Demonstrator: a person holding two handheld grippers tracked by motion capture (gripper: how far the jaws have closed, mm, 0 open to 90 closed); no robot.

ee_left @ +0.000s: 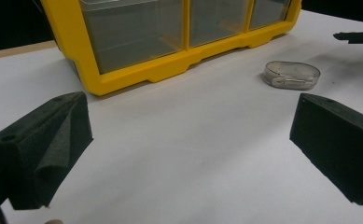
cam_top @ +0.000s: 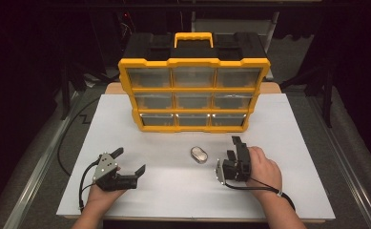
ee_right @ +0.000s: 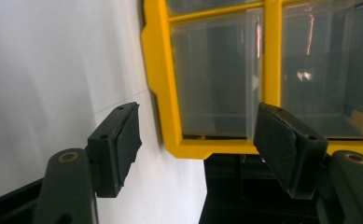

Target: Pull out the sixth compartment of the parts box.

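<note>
Both grippers rest on the white table (cam_top: pixel 288 124), jaws apart and empty.
Left gripper (cam_top: pixel 129 161) gapes wide; right gripper (cam_top: pixel 234 149) sits narrower, capsule (cam_top: pixel 199 154) between them, organizer (cam_top: pixel 194 93) beyond.

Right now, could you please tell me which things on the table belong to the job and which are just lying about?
In the job:
- yellow drawer organizer
- small clear case
- right gripper
- left gripper

Lying about:
- black cable on the floor

Item count, worktop

One yellow organizer (cam_top: pixel 194 95) with nine clear drawers in three rows of three; one small clear capsule-shaped case (cam_top: pixel 199 154); two hand-held grippers (cam_top: pixel 124 164) (cam_top: pixel 234 148).
</note>
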